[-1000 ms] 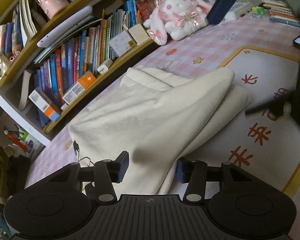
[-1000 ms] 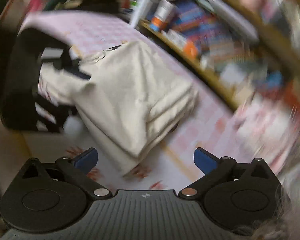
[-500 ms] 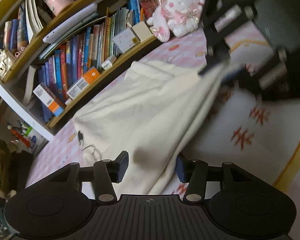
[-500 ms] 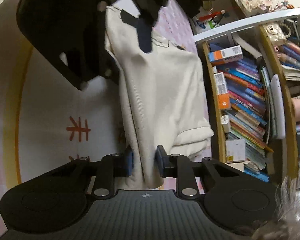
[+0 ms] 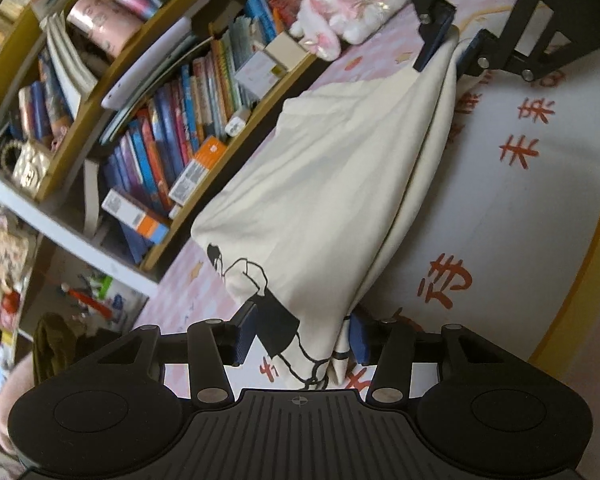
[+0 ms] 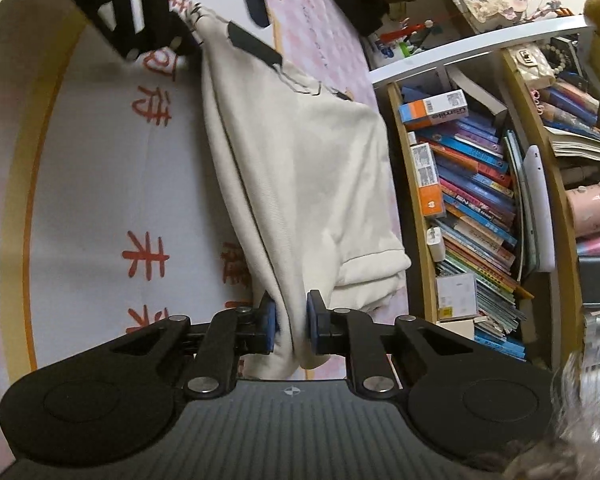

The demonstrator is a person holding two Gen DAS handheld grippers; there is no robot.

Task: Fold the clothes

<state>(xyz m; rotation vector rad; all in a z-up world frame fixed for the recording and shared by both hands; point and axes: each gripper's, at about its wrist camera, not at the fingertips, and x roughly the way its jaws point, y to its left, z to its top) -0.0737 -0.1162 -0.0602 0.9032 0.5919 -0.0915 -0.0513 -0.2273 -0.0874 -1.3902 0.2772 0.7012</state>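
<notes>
The cream shirt (image 5: 324, 184) hangs stretched between both tongs above the white mat (image 5: 520, 216). The left tongs (image 5: 300, 340) clamp its printed end; the right tongs (image 6: 288, 326) clamp the opposite end. A bookshelf (image 6: 480, 200) stands beside it.

Dim, soft daylight; fisheye-warped edges

You're working on a pink checked mat (image 5: 204, 280) with a white, red-lettered panel (image 6: 112, 184); a crowded wooden bookshelf (image 5: 148, 120) lines its far edge.
</notes>
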